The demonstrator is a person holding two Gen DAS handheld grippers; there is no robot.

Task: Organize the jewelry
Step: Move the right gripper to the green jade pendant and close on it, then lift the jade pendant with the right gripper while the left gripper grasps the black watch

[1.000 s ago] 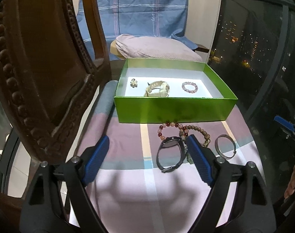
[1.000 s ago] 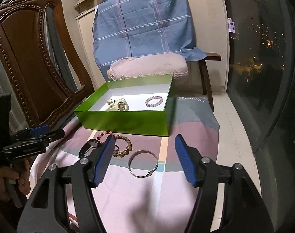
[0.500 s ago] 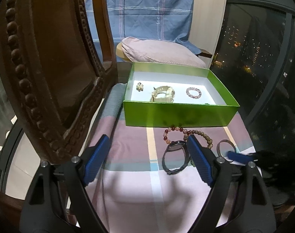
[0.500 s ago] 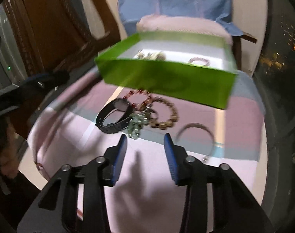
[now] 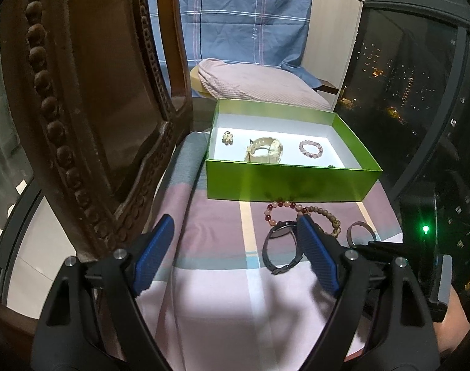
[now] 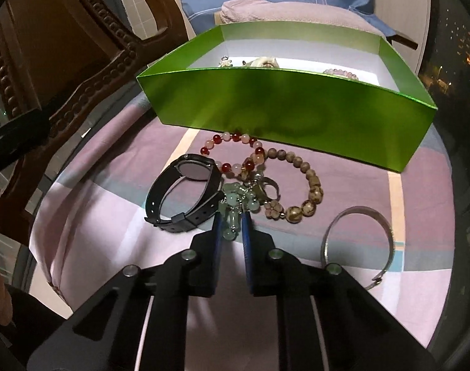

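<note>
A green box [image 5: 284,185] [image 6: 284,108] holds a flower charm [image 5: 227,138], a cream watch [image 5: 263,151] and a pink bead bracelet [image 5: 310,148]. In front of it lie a black watch [image 6: 185,194], a red and pink bead bracelet [image 6: 232,151], a brown bead bracelet [image 6: 309,185], a silver bangle [image 6: 358,241] and a pale green bead piece [image 6: 232,213]. My right gripper [image 6: 232,219] is shut on the pale green bead piece, down on the cloth. My left gripper [image 5: 232,235] is open and empty, above the cloth to the left of the pile.
A carved wooden chair back [image 5: 80,108] rises close at the left. A pink cushion [image 5: 259,83] and blue plaid cloth [image 5: 235,15] sit behind the box. The striped cloth [image 5: 219,293] covers the table; a dark window is at the right.
My right gripper has dropped down to the jewelry pile and closed from wide open onto the pale green bead piece. My left gripper has drifted slightly left and stays open.
</note>
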